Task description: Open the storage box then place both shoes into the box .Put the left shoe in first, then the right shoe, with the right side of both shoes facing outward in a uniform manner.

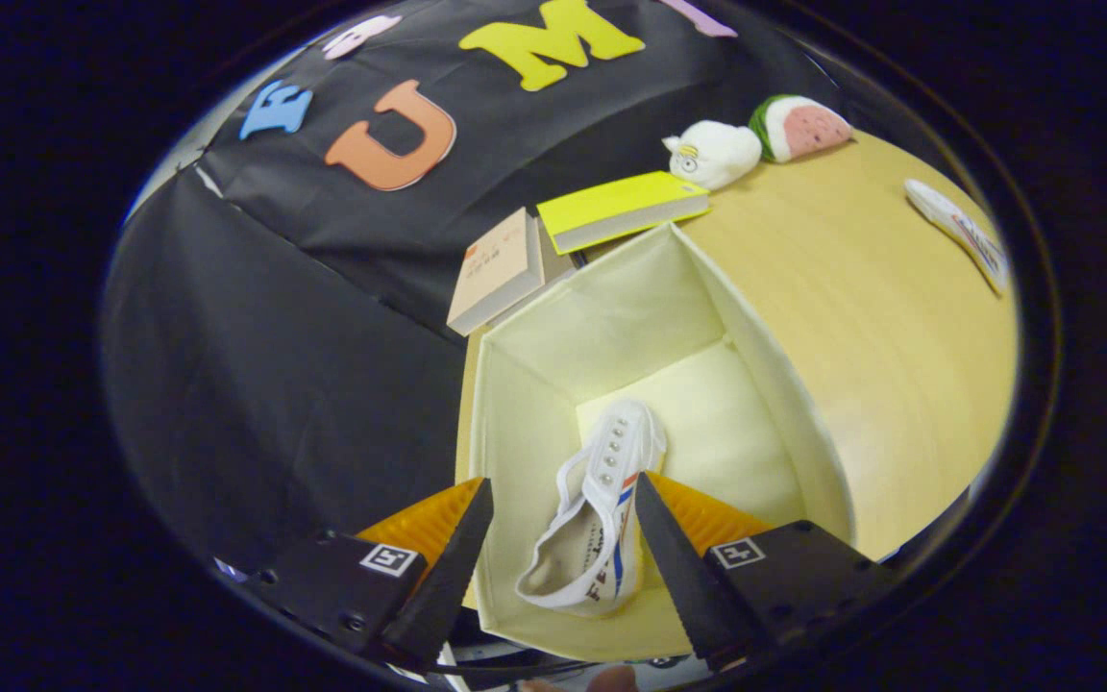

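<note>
One shoe (597, 519) lay inside the open storage box (803, 413) on the worktop (899, 317), between your spread jaws, which gripped nothing. You could judge it light and soft-sided; the firmer heel collar looked the best place to pinch.

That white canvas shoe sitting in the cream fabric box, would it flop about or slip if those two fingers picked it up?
The white canvas shoe probably weighs little. Its upper looks soft and may buckle where squeezed, though the sole should keep its length. Canvas likely grips well. It lies between the open gripper, inside the cream fabric box.
</note>
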`<state>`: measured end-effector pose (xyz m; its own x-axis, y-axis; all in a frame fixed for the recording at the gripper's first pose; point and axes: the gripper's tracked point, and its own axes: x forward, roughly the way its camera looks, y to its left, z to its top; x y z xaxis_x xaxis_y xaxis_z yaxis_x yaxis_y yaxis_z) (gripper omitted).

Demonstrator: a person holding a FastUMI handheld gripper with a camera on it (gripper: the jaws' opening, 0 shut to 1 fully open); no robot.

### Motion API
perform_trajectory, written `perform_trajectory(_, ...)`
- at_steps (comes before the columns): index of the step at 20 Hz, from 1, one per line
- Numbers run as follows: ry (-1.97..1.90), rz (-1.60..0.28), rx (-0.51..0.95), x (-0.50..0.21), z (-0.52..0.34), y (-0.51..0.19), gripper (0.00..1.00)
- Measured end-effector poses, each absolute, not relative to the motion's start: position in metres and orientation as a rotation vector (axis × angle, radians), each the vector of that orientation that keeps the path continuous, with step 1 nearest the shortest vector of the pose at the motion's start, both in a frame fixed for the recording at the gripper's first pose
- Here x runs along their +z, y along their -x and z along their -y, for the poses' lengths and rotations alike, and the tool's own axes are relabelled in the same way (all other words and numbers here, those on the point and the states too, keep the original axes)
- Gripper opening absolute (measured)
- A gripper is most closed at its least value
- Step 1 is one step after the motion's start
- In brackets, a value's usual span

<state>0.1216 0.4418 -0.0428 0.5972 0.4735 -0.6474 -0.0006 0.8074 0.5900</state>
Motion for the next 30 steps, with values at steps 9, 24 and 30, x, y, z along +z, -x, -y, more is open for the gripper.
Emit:
perform_trajectory(9, -0.303, -0.552, 0.381, 0.036, -0.314, -0.109, 0.99)
perform_trajectory(24, -0.019, -0.329, 0.064, 0.023, 0.027, -0.093, 1.0)
perform_trajectory(30, 0.028, -0.581, 0.004, -0.047, 0.096, -0.13, 1.0)
